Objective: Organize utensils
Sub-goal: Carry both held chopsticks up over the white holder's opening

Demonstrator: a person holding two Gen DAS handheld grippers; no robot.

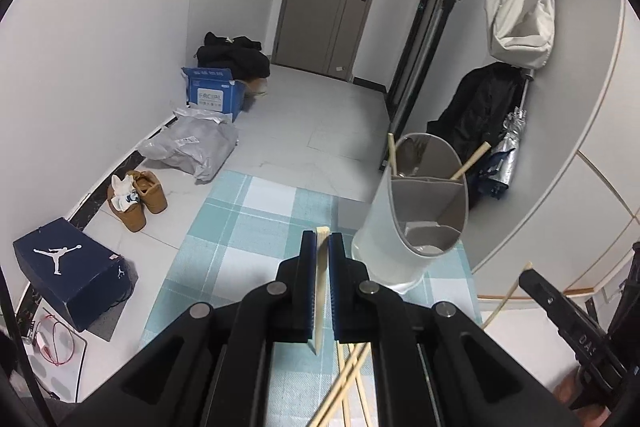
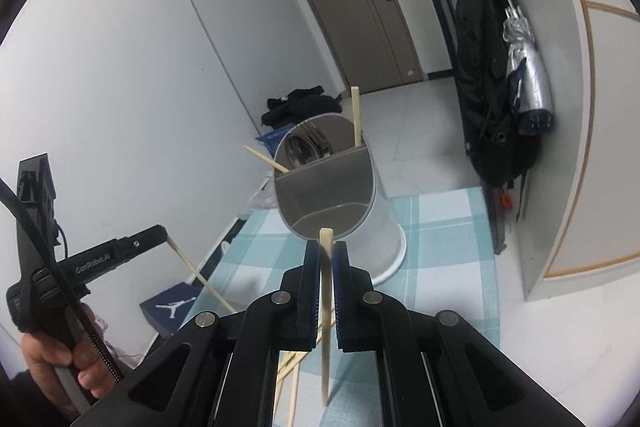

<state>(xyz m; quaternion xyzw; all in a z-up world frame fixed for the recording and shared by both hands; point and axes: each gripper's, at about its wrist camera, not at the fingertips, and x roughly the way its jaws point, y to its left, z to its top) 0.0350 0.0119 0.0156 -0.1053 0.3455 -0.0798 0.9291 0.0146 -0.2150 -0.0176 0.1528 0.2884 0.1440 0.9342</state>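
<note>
Both grippers, left gripper [image 1: 320, 247] and right gripper [image 2: 326, 253], each clamped on a chopstick [image 1: 321, 287] before divided holder [image 1: 420, 211] with chopsticks, spoon.

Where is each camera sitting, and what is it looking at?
Left wrist view: sits on the left gripper, looking along its fingers, shut on a chopstick, toward the utensil holder ahead on its right; the right gripper shows at the right edge.
Right wrist view: sits on the right gripper, shut on another chopstick, facing the holder straight ahead; the left gripper and the person's hand show on the left.
Both share the holder, the checked cloth, loose chopsticks and the door.
</note>
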